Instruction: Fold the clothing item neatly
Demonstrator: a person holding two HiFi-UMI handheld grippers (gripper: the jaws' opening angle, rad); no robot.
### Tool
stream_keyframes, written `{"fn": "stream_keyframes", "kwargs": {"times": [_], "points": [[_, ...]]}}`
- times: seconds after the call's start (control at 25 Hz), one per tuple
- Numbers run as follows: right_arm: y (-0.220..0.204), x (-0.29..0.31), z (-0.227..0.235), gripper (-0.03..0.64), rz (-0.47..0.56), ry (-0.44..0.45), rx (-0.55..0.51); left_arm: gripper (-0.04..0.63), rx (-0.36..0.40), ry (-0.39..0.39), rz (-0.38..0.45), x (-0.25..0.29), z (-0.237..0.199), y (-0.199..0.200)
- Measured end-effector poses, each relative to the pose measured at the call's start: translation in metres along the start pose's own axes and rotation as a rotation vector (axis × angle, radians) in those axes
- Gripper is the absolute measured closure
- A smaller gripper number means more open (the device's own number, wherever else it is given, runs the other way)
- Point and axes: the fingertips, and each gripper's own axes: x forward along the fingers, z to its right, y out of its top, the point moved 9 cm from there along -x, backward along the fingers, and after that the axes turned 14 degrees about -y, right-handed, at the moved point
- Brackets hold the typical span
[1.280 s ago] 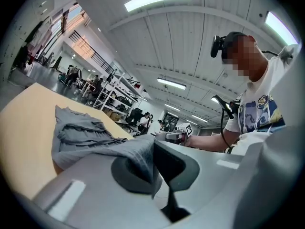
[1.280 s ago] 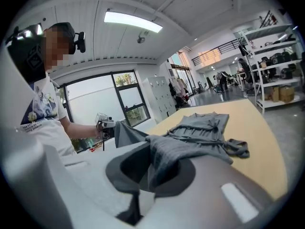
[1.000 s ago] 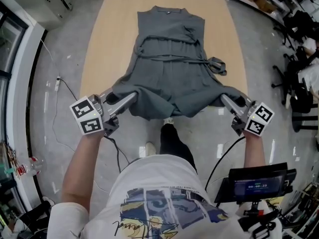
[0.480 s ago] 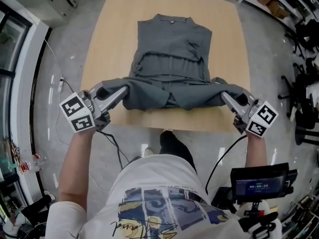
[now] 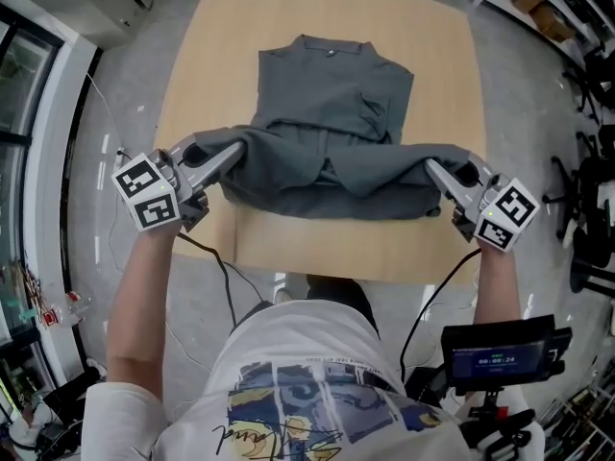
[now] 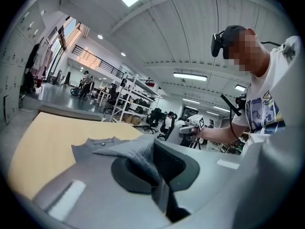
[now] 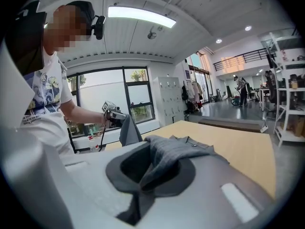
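Two grippers each pinch a corner of the grey sleeveless dress on the wooden table. The left gripper reaches in over the table's left edge, and its marker cube hangs outside that edge, above the floor. Its jaws are closed tight on cloth. In the left gripper view a wad of grey ribbed fabric comes up out of the line where the two jaws meet and spills forward over the dark recess between them.

The right gripper comes in over the table's right edge, and its marker cube lies beyond that edge. Its jaws are likewise clamped together on the dress, with a fold of the same fabric squeezed in the seam and bunched above it.

The dress's collar end lies flat on the far half of the table, with the small button at the neckline pointing to the far edge. The skirt end is doubled back toward the collar. It stretches from one pair of jaws to the other as a thick band across the middle of the table and covers the waist. The middle of that band sags onto the tabletop. The strip of table nearest the person is bare wood.
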Motion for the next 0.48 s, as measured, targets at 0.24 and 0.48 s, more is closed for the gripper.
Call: {"fn": "stream_keyframes", "kwargs": {"times": [0.24, 0.48], "points": [[-0.001, 0.028, 0.055, 0.6, -0.024, 0.007, 0.001, 0.583, -0.018, 0.027, -0.032, 0.033, -0.053, 0.01], [-0.009, 0.058, 0.088, 0.6, -0.036, 0.005, 0.012, 0.583, -0.034, 0.06, -0.046, 0.046, -0.093, 0.012]]}}
